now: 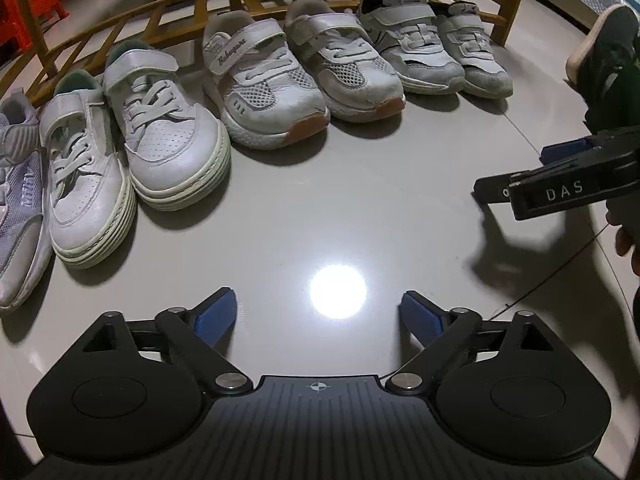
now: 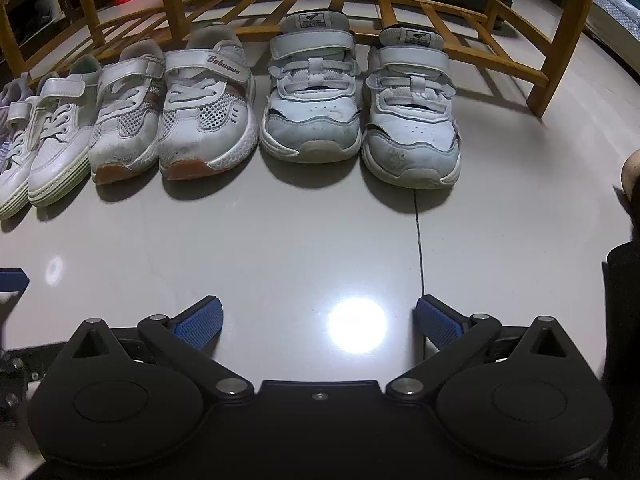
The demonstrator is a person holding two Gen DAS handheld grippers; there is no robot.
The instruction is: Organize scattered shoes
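Along the tiled floor (image 2: 320,240), in front of the wooden rack (image 2: 400,4), the shoes stand in a row, toes toward the cameras. From the left: a mesh trainer (image 1: 18,200) at the frame edge, a white leather pair (image 1: 132,152), a mesh pair with tan toe soles (image 1: 304,76), then a grey-and-white strap pair (image 2: 360,120). Pairs sit side by side, heels close to the rack, which is how the task wants them; whether any shoe is left elsewhere cannot be told.

The left tongs (image 1: 318,316) and the right tongs (image 2: 318,320) both stand wide and hold nothing, low over bare floor. If any tidying remains, my judgement is that only small nudges to even the toe line would suit, gripping a shoe at the heel collar so it stays level.

The left view alone shows the mesh trainer and a dark shoe (image 1: 604,52) at the right edge, seemingly on a foot. The right view alone shows the strap pair head-on, with a gap between its two shoes.
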